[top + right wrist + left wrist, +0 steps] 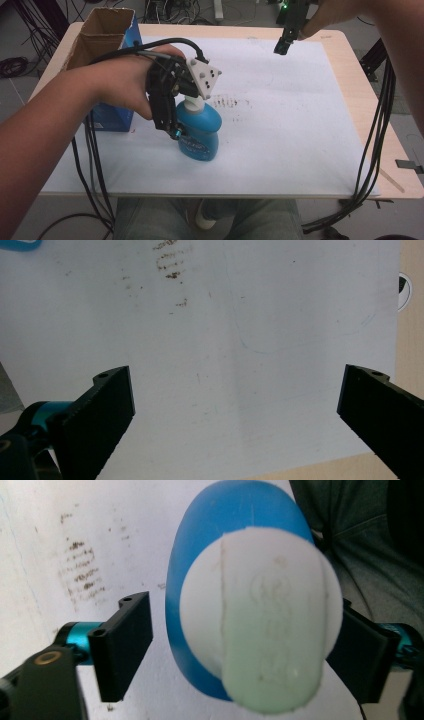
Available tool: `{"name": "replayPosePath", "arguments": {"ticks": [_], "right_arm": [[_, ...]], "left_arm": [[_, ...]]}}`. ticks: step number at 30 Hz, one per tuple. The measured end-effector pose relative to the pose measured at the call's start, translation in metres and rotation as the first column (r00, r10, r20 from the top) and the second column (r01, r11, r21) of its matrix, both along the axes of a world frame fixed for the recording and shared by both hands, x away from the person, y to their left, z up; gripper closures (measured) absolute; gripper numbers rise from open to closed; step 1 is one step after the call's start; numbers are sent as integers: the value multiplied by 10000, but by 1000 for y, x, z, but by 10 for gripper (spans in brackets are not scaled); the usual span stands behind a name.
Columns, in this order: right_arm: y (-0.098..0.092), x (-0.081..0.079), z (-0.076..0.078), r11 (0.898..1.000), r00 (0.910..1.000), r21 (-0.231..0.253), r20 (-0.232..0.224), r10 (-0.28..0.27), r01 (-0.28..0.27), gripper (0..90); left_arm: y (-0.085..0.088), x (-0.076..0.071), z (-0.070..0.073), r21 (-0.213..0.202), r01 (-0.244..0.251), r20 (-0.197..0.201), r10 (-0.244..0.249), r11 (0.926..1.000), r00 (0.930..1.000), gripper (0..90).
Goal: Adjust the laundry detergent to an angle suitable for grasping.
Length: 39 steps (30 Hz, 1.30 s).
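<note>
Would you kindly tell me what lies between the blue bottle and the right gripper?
Bare white mat with brown smudges near the blue bottle, per the high view; right gripper hovers beyond.

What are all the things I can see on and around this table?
Bottle: one, blue with a white cap, upright near the middle of the sheet, between the left gripper's jaws.
Box: one, brown cardboard inside and blue outside, open at the top, at the table's far left.
Sheet: one, white, covering most of the table, with dark smudges beside the bottle.
Table: one, light wood.
Cables: a black bundle hanging off the right edge.
Left gripper: one, black, jaws open around the bottle's cap.
Right gripper: one, black, jaws open, above the far right of the sheet.
Person's left hand: on the left gripper.
</note>
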State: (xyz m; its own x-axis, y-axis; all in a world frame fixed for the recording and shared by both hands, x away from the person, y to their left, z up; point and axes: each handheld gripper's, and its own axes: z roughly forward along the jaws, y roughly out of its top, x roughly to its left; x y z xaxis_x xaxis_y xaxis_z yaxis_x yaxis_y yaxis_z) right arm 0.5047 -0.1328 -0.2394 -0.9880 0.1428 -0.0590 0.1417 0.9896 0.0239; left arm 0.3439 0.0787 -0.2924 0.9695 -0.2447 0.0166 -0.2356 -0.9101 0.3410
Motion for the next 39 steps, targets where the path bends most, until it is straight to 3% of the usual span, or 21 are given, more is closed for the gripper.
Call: {"name": "replayPosePath", "arguments": {"ticks": [7, 11, 13, 14, 15, 19, 24, 29, 34, 36, 39], "right_arm": [[-1, 0, 0, 10000, 10000, 34, -3, -6, 6, 9], [-1, 0, 0, 10000, 10000, 52, -19, -16, 17, 9], [0, 0, 0, 10000, 10000, 20, -27, -4, 4, 9], [0, 0, 0, 10000, 10000, 20, -27, -4, 4, 9], [0, 0, 0, 10000, 10000, 20, -27, -4, 4, 9], [1, -1, 0, 10000, 10000, 68, -36, 15, -15, 9], [2, -1, -1, 9998, 9998, 71, -46, 194, -194, 9], [3, -2, -1, 9997, 9997, 66, -50, 225, -225, 9], [2, -1, -1, 9996, 9996, 108, -90, 272, -271, 9], [2, 0, -1, 9997, 9997, 86, -99, 220, -219, 9], [2, 1, -2, 9997, 9997, 65, -119, 221, -221, 9]], "left_arm": [[8, -1, 11, 476, -334, 220, 324, 9983, 9992, 115], [15, 1, 18, 951, -775, 298, 750, 9924, 9967, 71], [15, 1, 18, 951, -775, 298, 750, 9924, 9967, 63], [22, 5, 25, 1262, -1100, 318, 1068, 9859, 9938, 63], [22, 5, 25, 1262, -1100, 318, 1068, 9859, 9938, 59], [30, 9, 32, 1750, -1420, 393, 1372, 9743, 9898, 31], [37, 13, 44, 2144, -1780, 497, 1712, 9604, 9840, 16], [42, 18, 57, 2330, -1997, 510, 1932, 9517, 9798, 16], [49, 25, 65, 2643, -2395, 327, 2395, 9342, 9704, 16], [51, 27, 67, 2809, -2676, 223, 2724, 9217, 9619, 16], [52, 29, 68, 3053, -2848, 107, 2958, 9087, 9552, 17]]}}
